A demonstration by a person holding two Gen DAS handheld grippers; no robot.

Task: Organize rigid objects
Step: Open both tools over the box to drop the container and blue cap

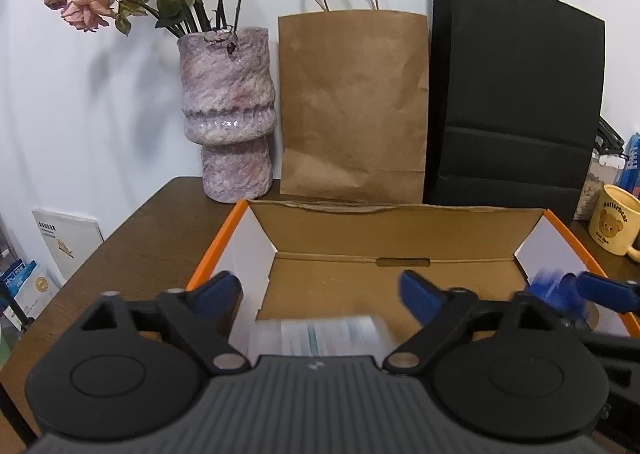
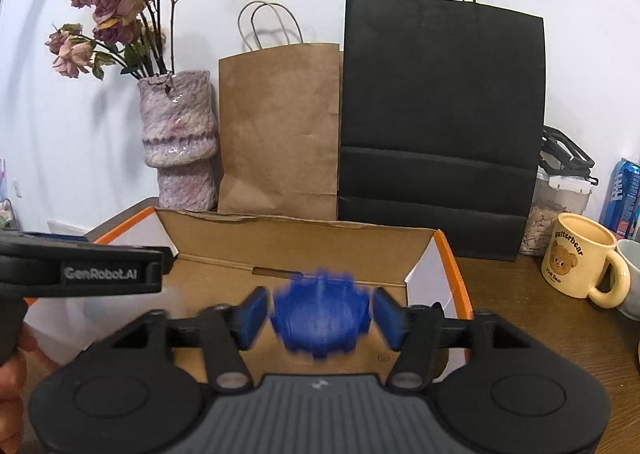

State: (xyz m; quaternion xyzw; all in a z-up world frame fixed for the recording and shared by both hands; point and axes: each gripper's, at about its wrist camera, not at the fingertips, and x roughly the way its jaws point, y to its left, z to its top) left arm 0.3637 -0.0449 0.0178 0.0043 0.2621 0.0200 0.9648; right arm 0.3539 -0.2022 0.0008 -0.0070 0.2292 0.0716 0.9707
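Two grippers are held side by side over the near edge of an open cardboard box (image 1: 392, 230) with orange outer walls, both angled downward toward its inside. The left gripper (image 1: 320, 290) is spread wide, its blue pads (image 1: 222, 288) well apart, and nothing is pressed between them; a blurred white package (image 1: 328, 330) with pale printing is seen below them, inside the box near its near wall. The right gripper (image 2: 320, 314) is seen partly spread, and a blurred blue toothed piece (image 2: 320, 314), shaped like a gear, sits between its pads (image 2: 252, 314) with a thin gap visible on each side, so it is not clamped. Whether the piece is resting on the box floor cannot be told. In the right wrist view the left gripper's black body is seen at the left, above the box's left wall, with part of a hand (image 2: 12, 370) under it.

The box floor further in is left bare. Beyond the far flap, a brown paper bag (image 1: 354, 106) and a black paper bag (image 1: 516, 94) are stood against the wall, with a mottled vase (image 1: 228, 110) of dried roses at their left. A cream bear mug (image 2: 580, 258) is set on the dark table (image 1: 152, 238) to the right of the box, apart from it.
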